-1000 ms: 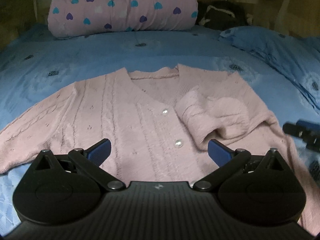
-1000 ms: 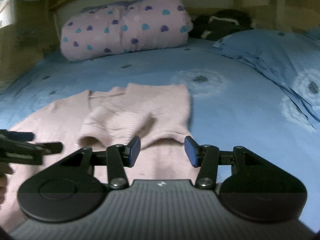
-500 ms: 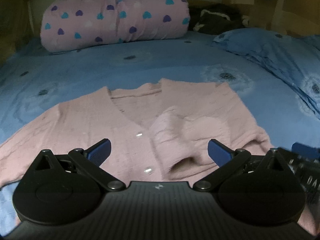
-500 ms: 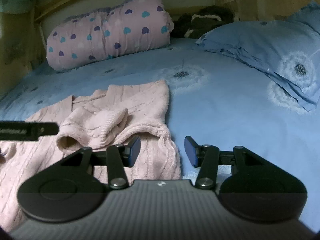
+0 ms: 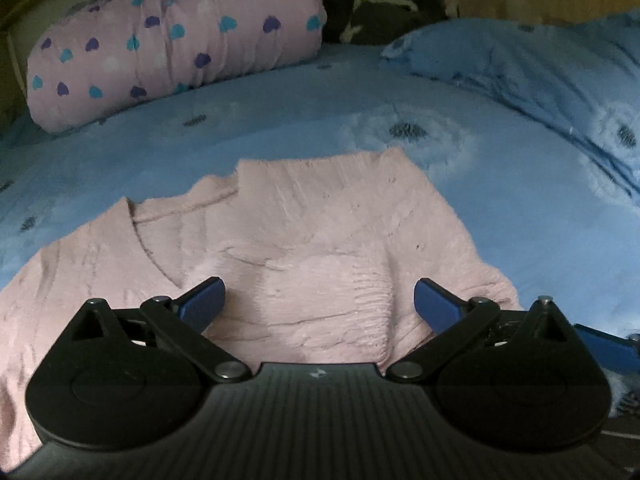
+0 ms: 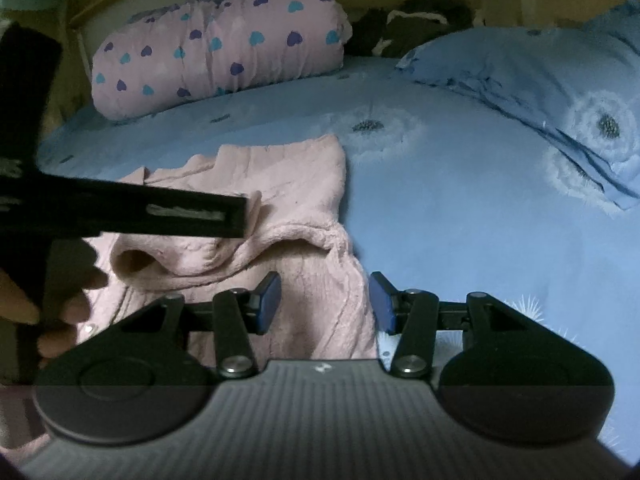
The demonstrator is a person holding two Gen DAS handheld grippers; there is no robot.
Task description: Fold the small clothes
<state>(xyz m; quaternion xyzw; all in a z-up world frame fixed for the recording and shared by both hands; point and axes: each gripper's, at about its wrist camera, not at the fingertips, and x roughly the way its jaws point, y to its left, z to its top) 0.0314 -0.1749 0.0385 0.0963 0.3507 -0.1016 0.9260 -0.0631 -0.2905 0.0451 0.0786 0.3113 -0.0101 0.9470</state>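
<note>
A pink knitted cardigan [image 5: 304, 248] is lying flat on a bed [image 5: 520, 208] covered with a blue sheet printed with dandelion heads. One sleeve [image 5: 332, 300] is lying folded across the front of the garment, its ribbed cuff pointing toward the camera in the left wrist view. The left gripper [image 5: 319, 300] is hovering low over the cardigan with its blue-padded fingers [image 5: 200, 300] spread wide and holding nothing, the folded sleeve showing between them. In the right wrist view, the right gripper [image 6: 325, 302] is positioned over the cardigan's [image 6: 280, 184] right edge, where the knit meets the bare sheet; its fingers [image 6: 266, 300] are standing apart with a moderate gap, and nothing is pinched between them. The folded sleeve [image 6: 188, 260] is forming a soft, open loop just beyond the right gripper's left finger. At the left of that view, the dark body of the left gripper [image 6: 120, 210] is crossing in front of the cardigan, and the person's left hand [image 6: 60, 304] is gripping its handle. At the head of the bed, a rolled pink quilt [image 5: 176, 52] patterned with purple and teal hearts is resting against the headboard, a dark bundle of fabric [image 5: 384, 10] is sitting beside it, and a blue pillow [image 5: 520, 64] matching the sheet is lying to the right.
</note>
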